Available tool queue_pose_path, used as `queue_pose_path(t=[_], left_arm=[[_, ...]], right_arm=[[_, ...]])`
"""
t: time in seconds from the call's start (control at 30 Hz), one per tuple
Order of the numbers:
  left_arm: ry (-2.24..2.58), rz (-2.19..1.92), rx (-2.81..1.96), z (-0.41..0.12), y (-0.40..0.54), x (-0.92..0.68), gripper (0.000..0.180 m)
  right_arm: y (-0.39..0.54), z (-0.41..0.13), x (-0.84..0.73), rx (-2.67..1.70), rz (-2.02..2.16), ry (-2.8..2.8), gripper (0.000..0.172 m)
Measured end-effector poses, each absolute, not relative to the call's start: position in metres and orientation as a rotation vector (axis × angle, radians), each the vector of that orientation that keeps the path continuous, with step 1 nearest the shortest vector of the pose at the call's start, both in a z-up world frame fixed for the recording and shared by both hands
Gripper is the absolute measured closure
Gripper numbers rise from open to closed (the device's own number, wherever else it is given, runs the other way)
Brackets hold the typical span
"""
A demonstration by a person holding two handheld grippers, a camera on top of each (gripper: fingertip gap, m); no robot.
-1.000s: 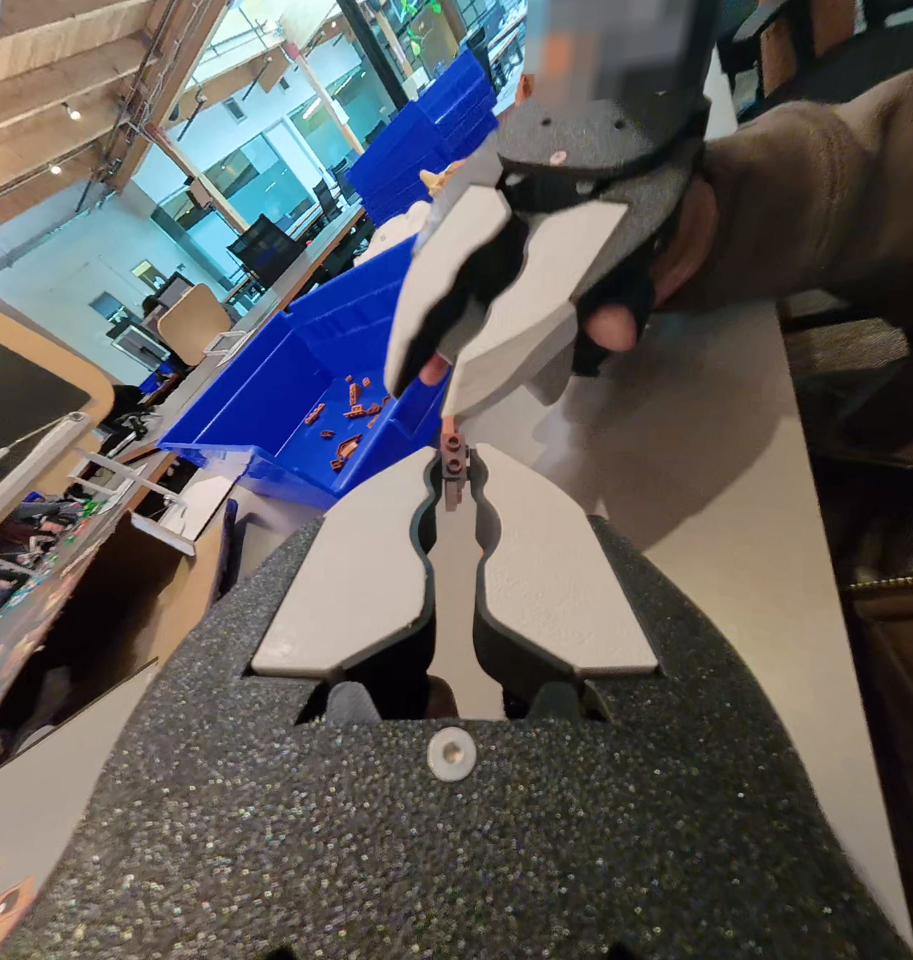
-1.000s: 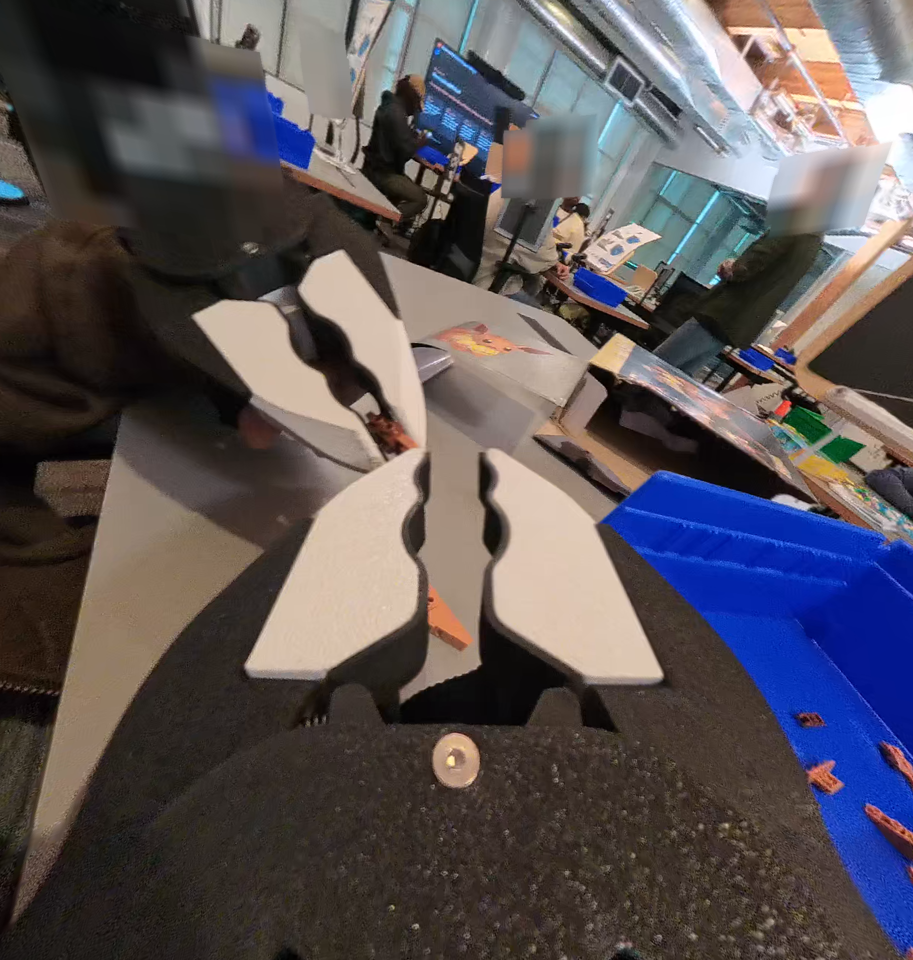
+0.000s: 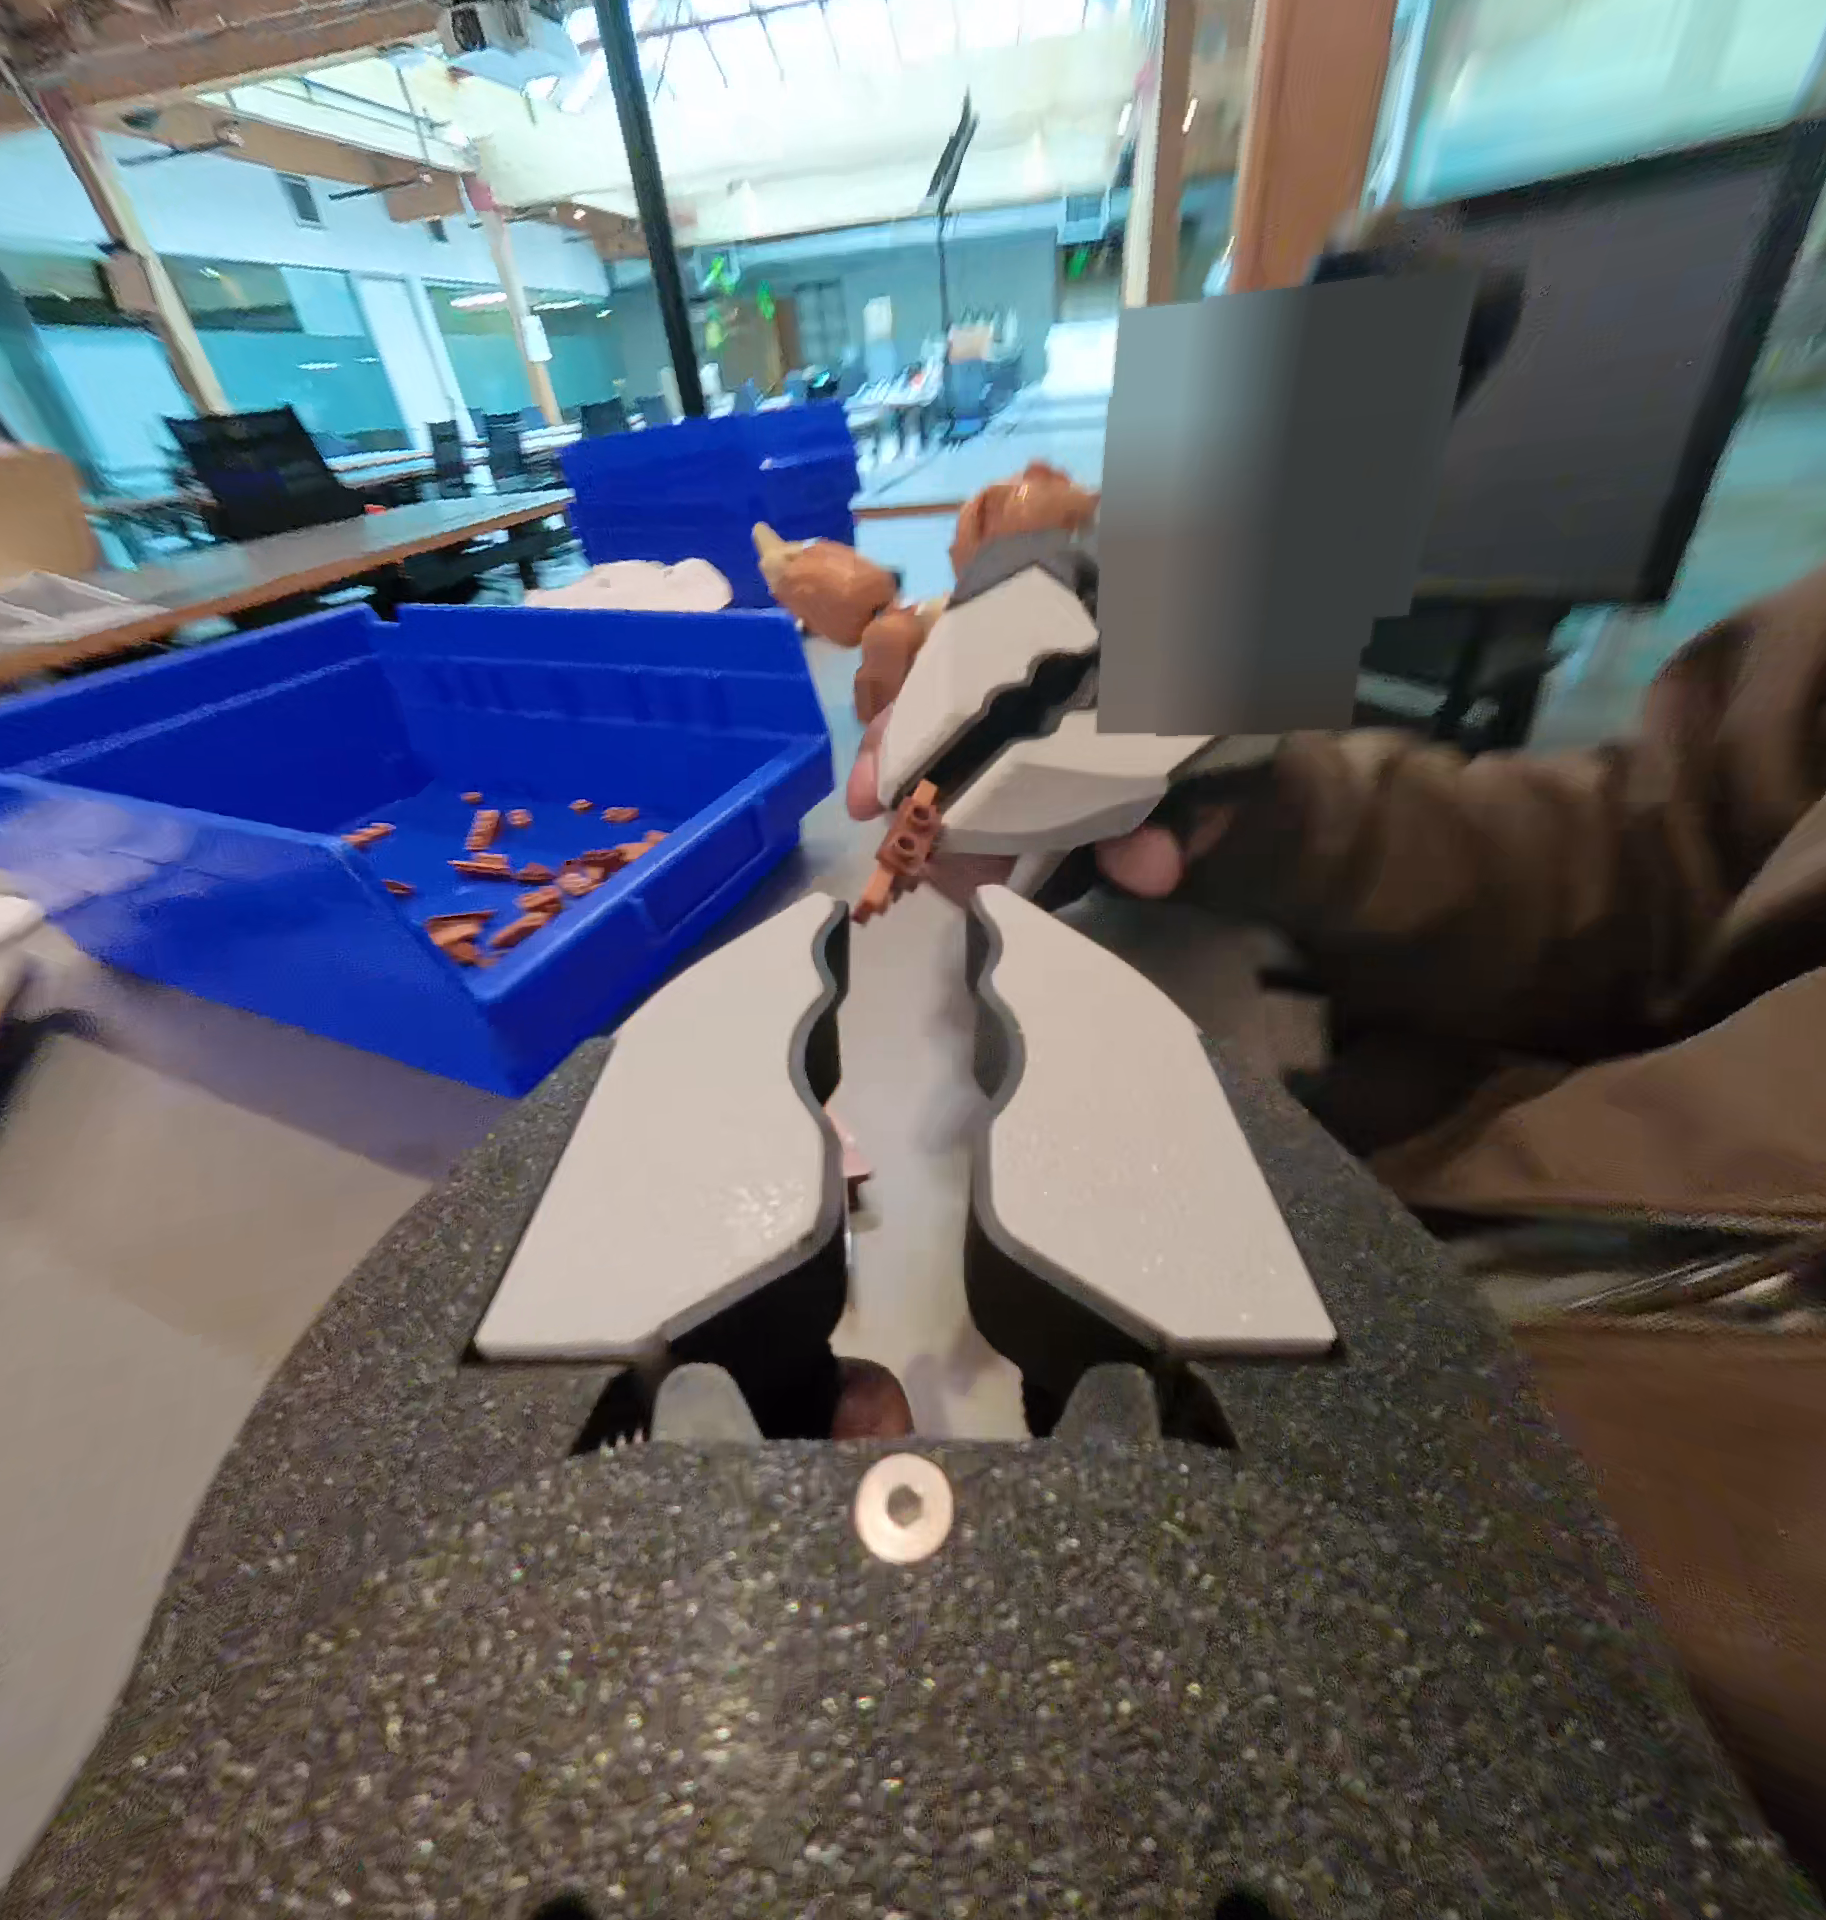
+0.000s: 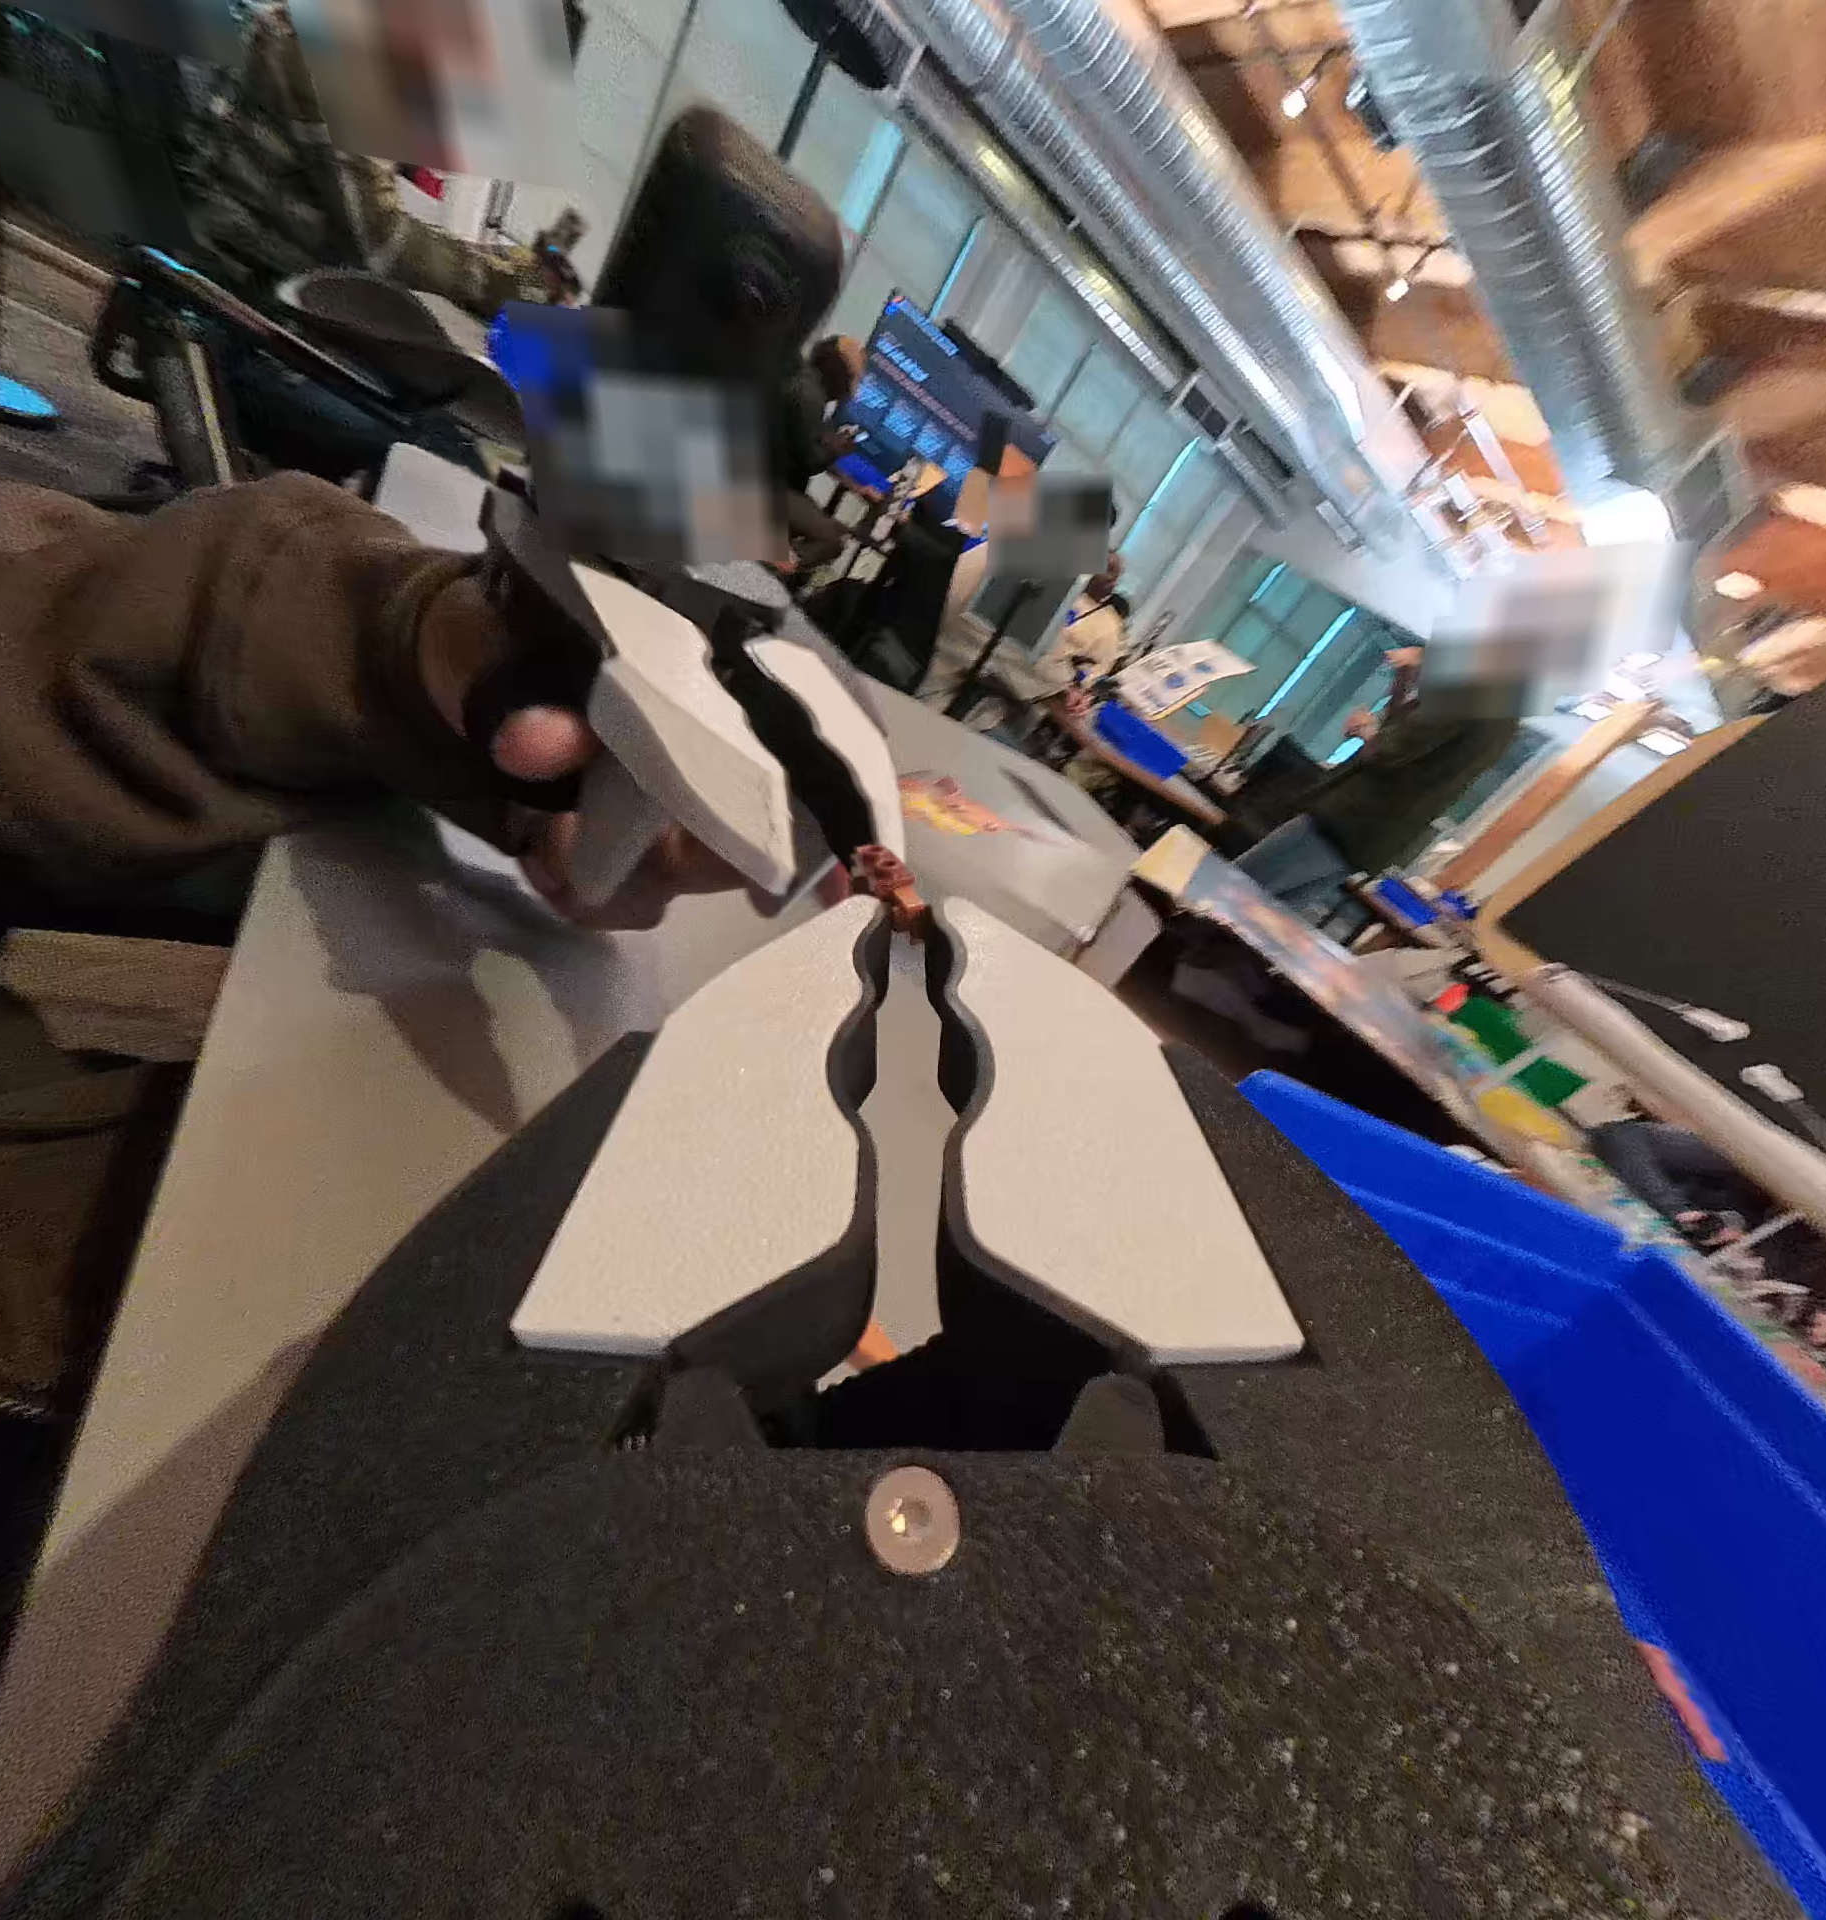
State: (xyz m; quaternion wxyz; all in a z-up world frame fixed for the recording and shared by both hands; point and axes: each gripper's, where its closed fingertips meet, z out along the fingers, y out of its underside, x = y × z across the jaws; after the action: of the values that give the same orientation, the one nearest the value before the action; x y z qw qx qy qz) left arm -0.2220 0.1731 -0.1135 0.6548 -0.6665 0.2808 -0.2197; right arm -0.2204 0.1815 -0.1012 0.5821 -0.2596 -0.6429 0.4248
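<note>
- Reddish-brown small studded plastic brick piece [image 3: 907, 847] hangs in the air above the grey tabletop [image 3: 213, 1195], just right of the blue plastic bin [image 3: 618, 997]. It is not resting on anything.
- The right tool [image 3: 914, 805] pinches the upper end of this piece. Its grey fingers are drawn almost together on it, and in its own view the piece sits right at the fingertips.
- The left tool [image 3: 907, 899] is spread, with bare tabletop showing through the gap. The lower end of the piece lies just beside its left fingertip [image 3: 831, 914], and neither pad presses on it.
- The two tools meet tip to tip. The right one slants down from the upper right, and the left one points forward and slightly up.
- The right hand [image 3: 1179, 842], in a dark fingerless glove and brown sleeve, grips its tool from behind. The left hand [image 4: 535, 738] is dressed the same.
- Loose reddish-brown brick pieces [image 3: 514, 883] lie scattered on the bin's floor.
</note>
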Motion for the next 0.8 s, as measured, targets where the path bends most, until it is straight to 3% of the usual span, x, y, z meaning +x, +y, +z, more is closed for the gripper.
queue_pose_path(t=[0.3, 0.8], left_arm=[[0.363, -1.07, -1.475, -0.097, 0.17, -0.225, 0.145], [0.174, -1.325, -1.494, -0.1, 0.177, -0.23, 0.155]], right_arm=[[0.175, -0.094, -0.22, -0.388, 0.721, -1.411, 0.167], [0.175, -0.101, -0.23, -0.168, 0.177, -1.346, 0.167]])
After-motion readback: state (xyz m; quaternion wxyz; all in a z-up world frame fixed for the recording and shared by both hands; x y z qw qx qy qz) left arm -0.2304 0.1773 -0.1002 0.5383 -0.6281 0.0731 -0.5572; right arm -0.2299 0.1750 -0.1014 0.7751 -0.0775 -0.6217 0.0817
